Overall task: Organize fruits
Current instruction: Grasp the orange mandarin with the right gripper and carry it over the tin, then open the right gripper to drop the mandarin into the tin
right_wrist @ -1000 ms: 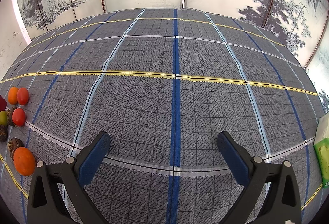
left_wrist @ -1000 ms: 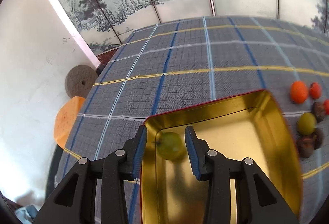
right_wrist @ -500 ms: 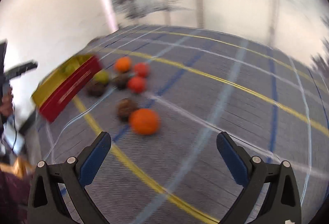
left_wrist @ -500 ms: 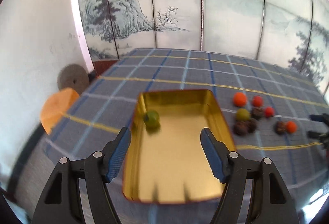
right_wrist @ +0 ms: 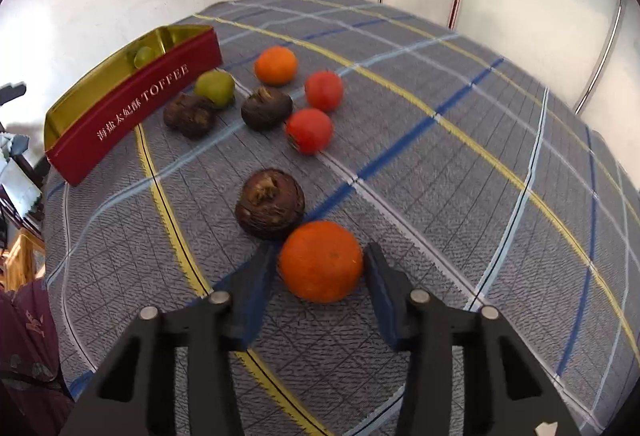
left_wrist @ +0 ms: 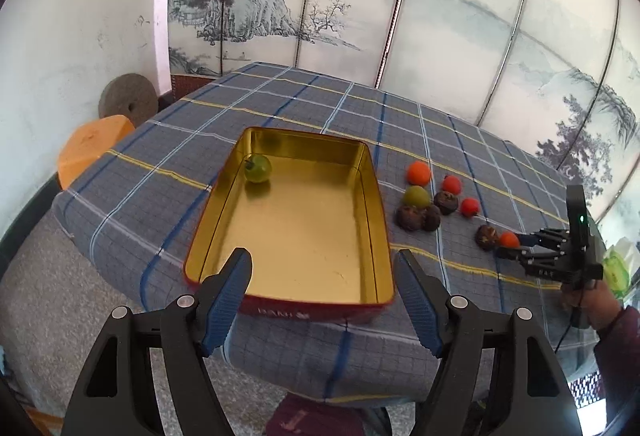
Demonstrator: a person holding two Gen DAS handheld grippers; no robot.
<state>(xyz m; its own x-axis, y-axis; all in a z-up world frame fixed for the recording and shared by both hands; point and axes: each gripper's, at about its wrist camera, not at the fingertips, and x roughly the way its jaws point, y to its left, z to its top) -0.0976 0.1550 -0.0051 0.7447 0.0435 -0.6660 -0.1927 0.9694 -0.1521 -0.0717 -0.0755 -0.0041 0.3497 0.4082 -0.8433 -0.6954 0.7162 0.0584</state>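
Note:
A gold tin with red sides (left_wrist: 208, 220) lies on the checked cloth and holds one green fruit (left_wrist: 258, 168). My left gripper (left_wrist: 323, 276) is open and empty, held back above the tin's near edge. Right of the tin lie several fruits: oranges, red ones, a green one (right_wrist: 215, 88) and dark brown ones. My right gripper (right_wrist: 318, 264) has its fingers on both sides of the nearest orange (right_wrist: 321, 261), which rests on the cloth; small gaps still show. A dark brown fruit (right_wrist: 269, 203) touches that orange from behind. The right gripper also shows in the left wrist view (left_wrist: 510, 246).
The tin (right_wrist: 132, 98) reads TOFFEE on its red side. Another orange (right_wrist: 276, 65) and two red fruits (right_wrist: 324, 90) (right_wrist: 309, 130) lie further out. An orange stool (left_wrist: 90, 148) and a grey stone disc (left_wrist: 126, 102) stand beyond the table's left edge. Painted screens stand behind.
My left gripper opened, let the green fruit go in the tin and drew back. My right gripper swung left to the fruit group and narrowed around the nearest orange.

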